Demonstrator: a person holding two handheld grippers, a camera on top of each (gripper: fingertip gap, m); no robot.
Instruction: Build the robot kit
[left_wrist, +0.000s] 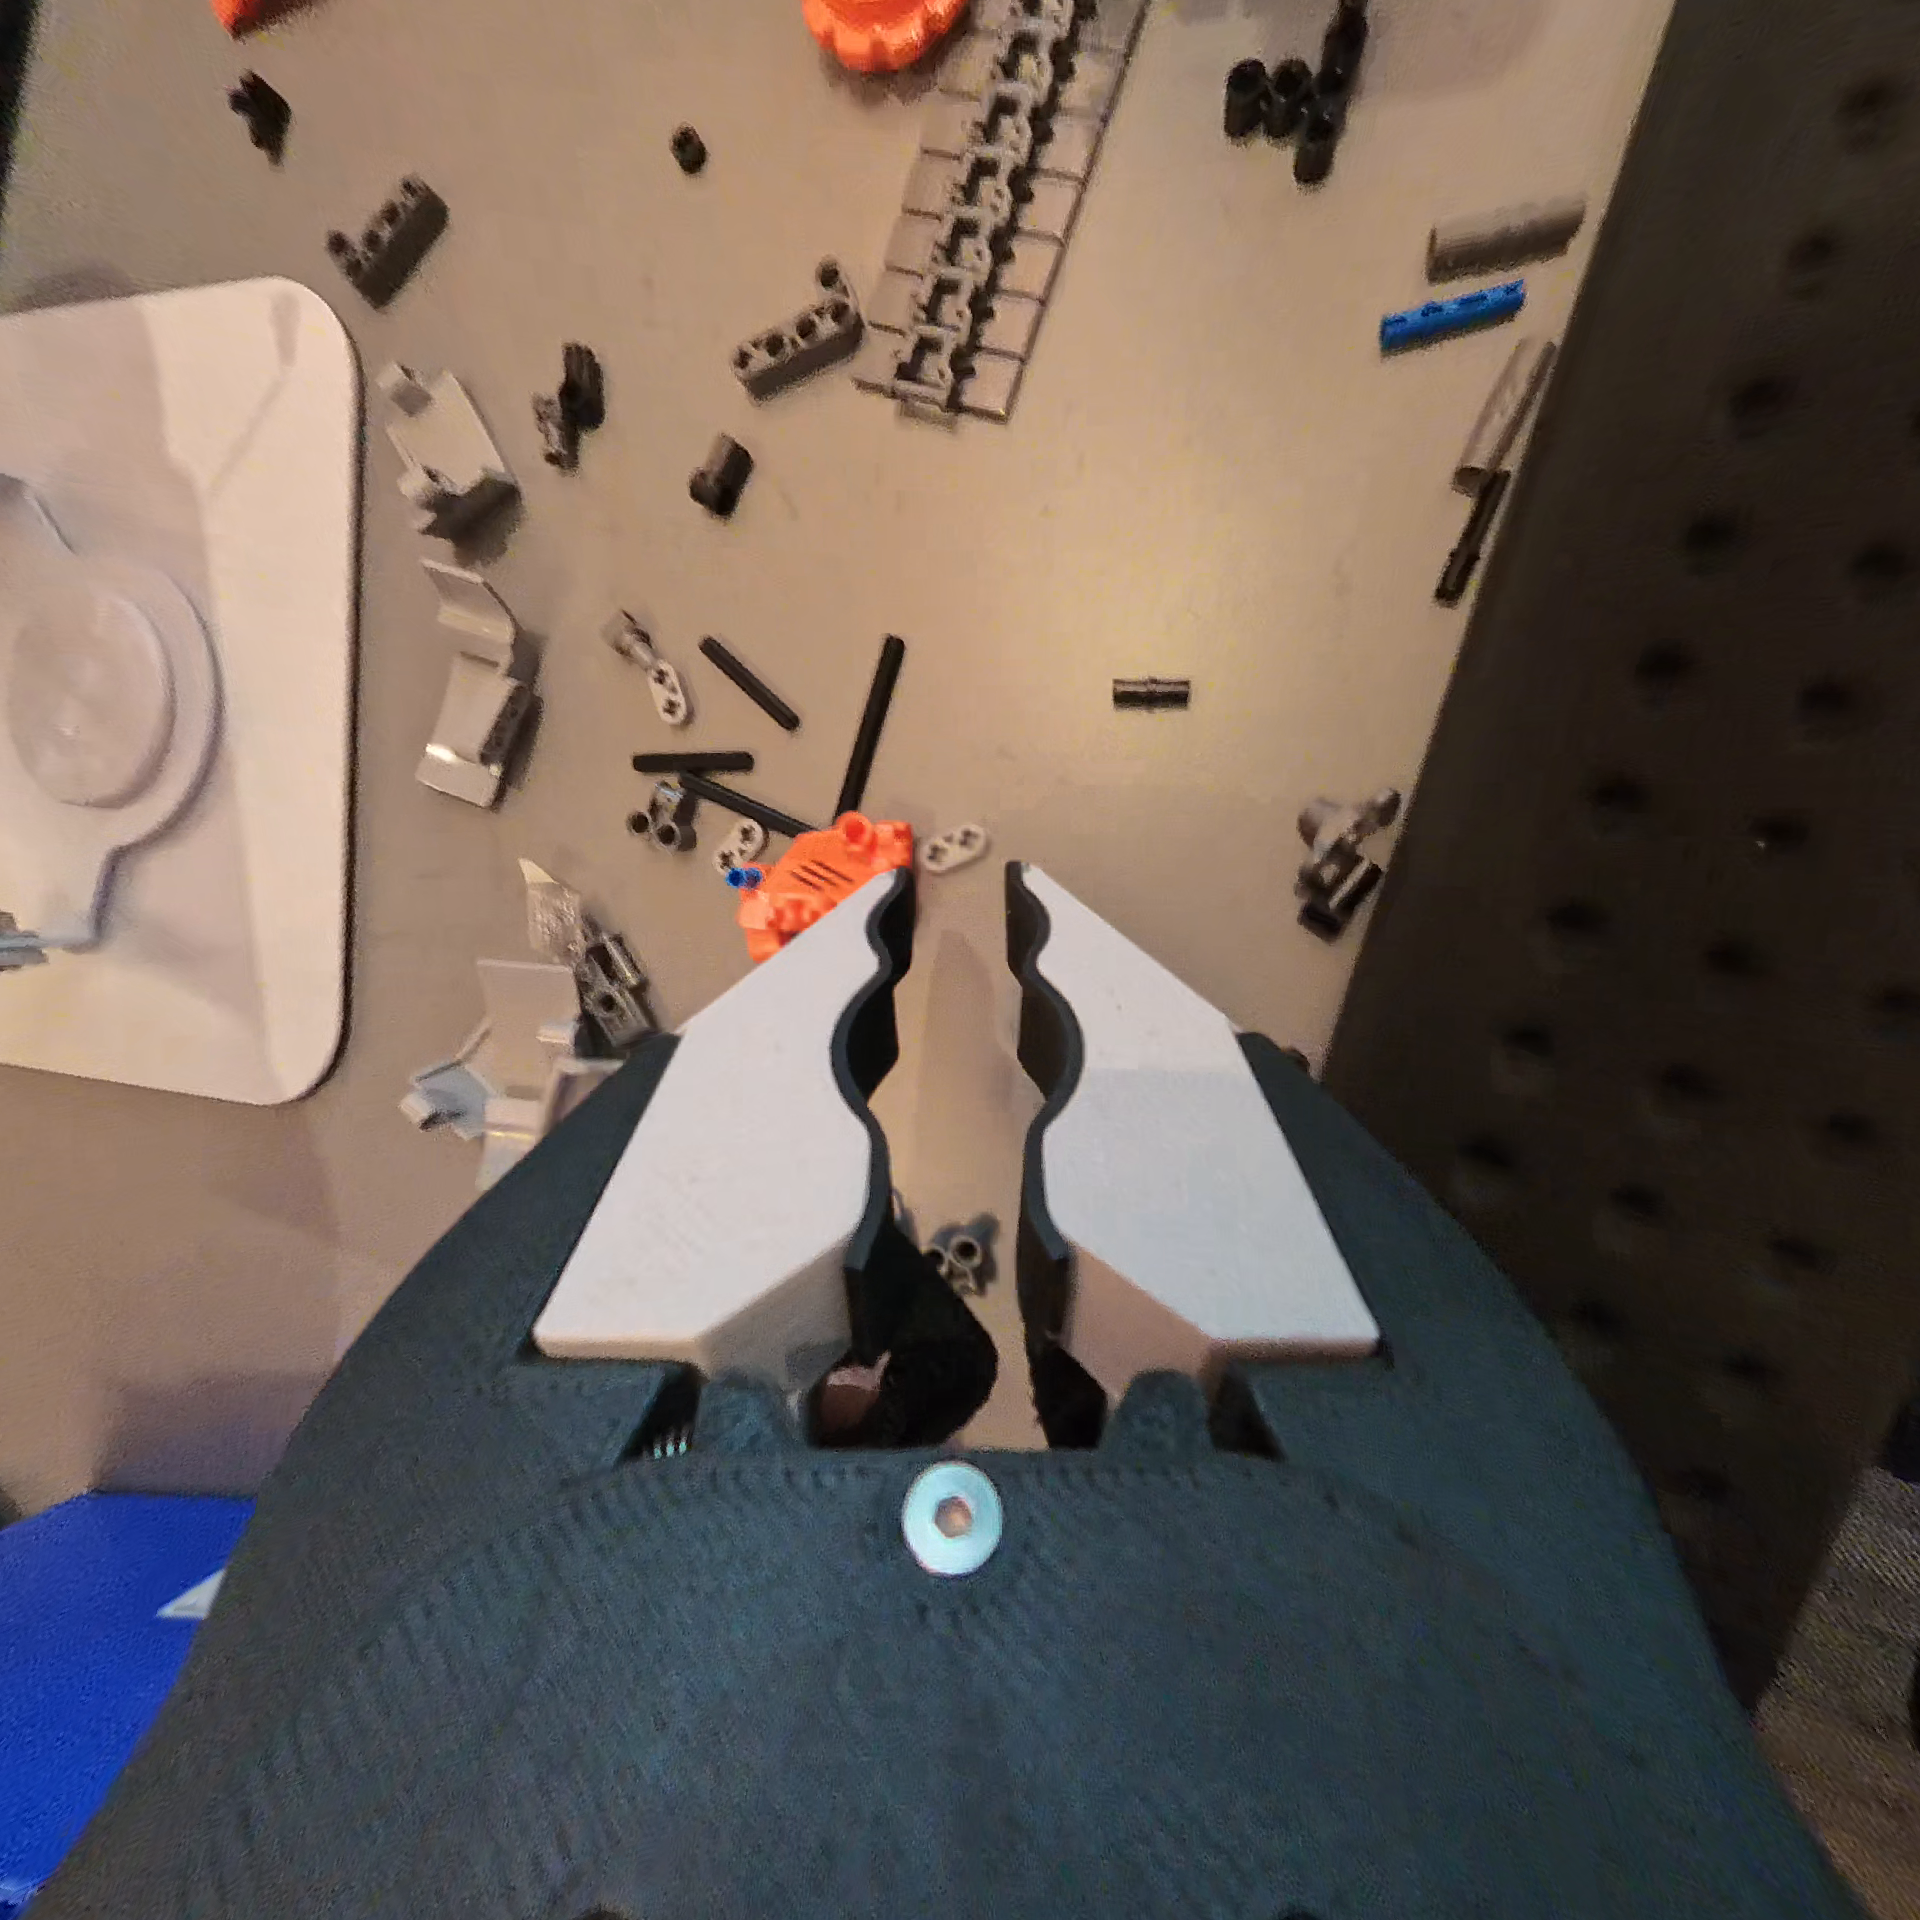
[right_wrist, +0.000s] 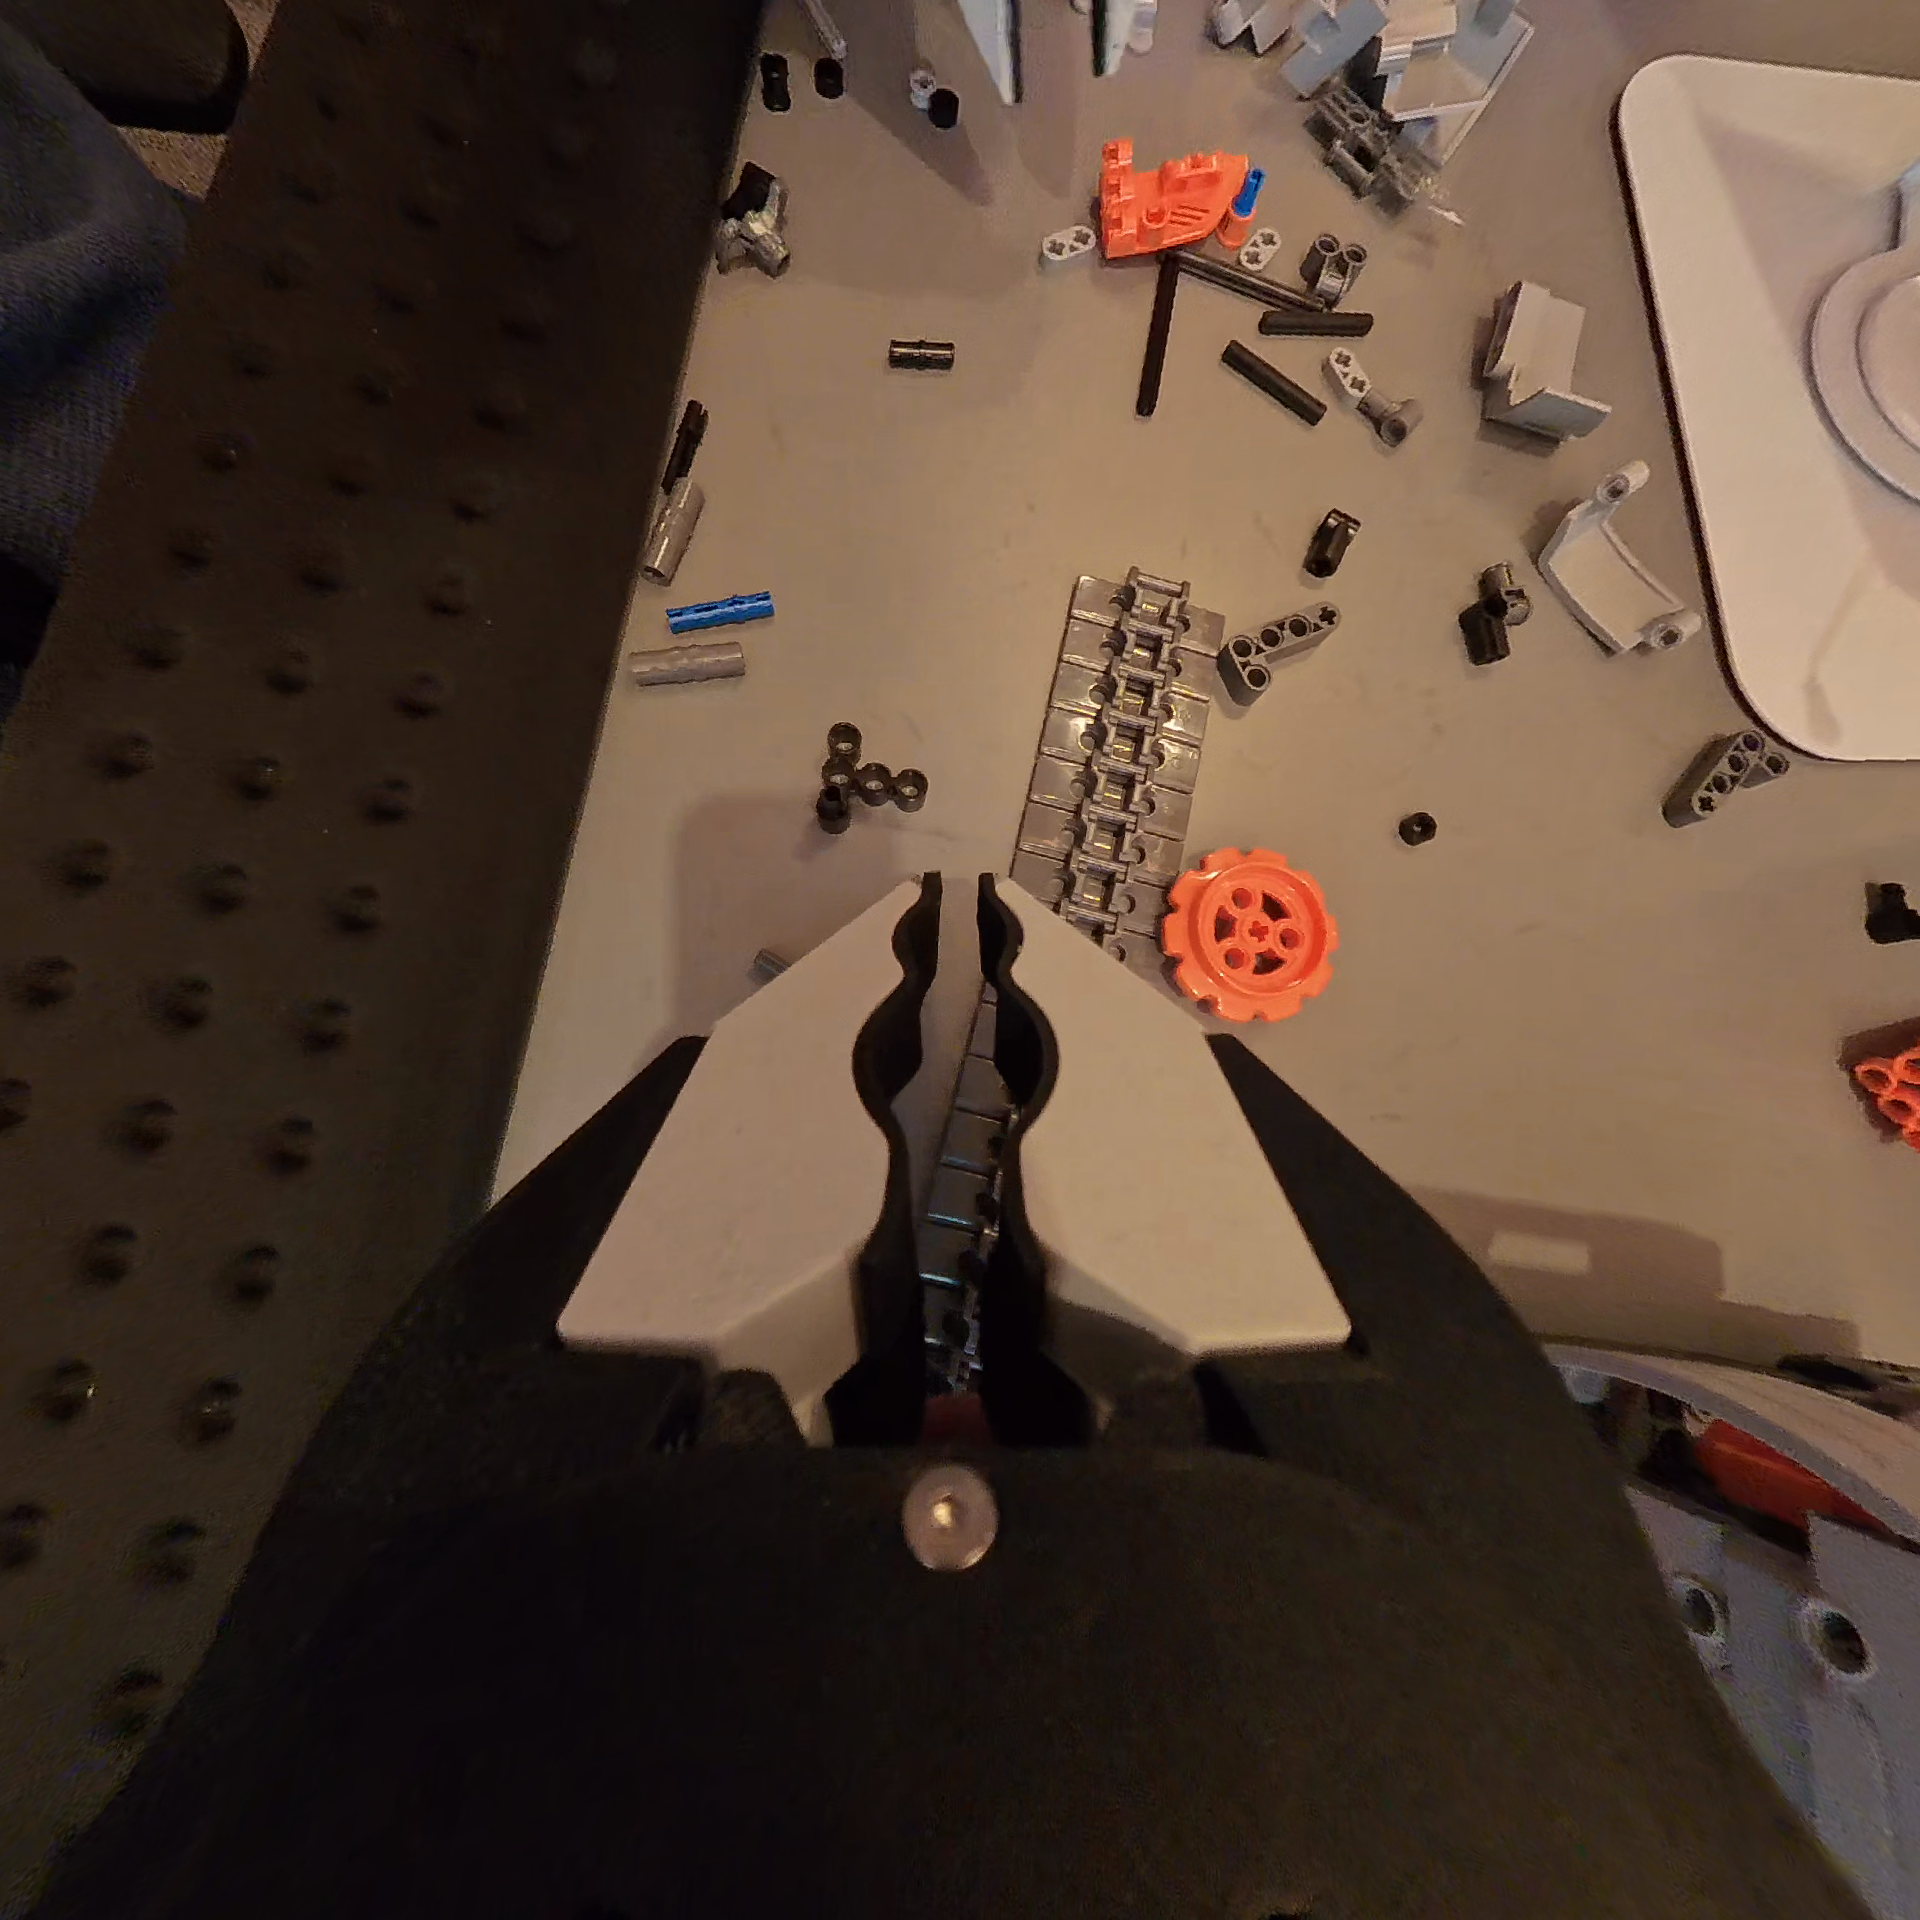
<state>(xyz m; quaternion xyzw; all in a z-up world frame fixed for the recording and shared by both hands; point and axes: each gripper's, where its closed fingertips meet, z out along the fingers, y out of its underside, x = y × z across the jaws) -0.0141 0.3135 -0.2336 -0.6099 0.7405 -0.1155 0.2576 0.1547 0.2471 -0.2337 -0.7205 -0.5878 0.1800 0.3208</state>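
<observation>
The left hand-held gripper (left_wrist: 958, 883) hovers half open and empty beside the orange block (left_wrist: 821, 883) on the bench (left_wrist: 1143, 582). The right hand-held gripper (right_wrist: 959, 883), nearly closed and holding nothing, hangs above the grey track strip (right_wrist: 1127, 748), near the orange gear (right_wrist: 1252, 933).

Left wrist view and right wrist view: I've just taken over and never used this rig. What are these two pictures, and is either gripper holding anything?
Each picture comes from a camera mounted on a hand-held two-finger gripper, looking forward along its grey fingers. In the left wrist view, the left gripper is open with nothing between its fingers, tips near an orange building-toy piece and a small grey link. In the right wrist view, the right gripper looks nearly closed; a grey tread chain runs beneath it, but I cannot tell whether it is gripped. An orange gear wheel lies beside it. Loose black axles and pins are scattered on the grey table, with a white tray and a black perforated board at the sides.
</observation>
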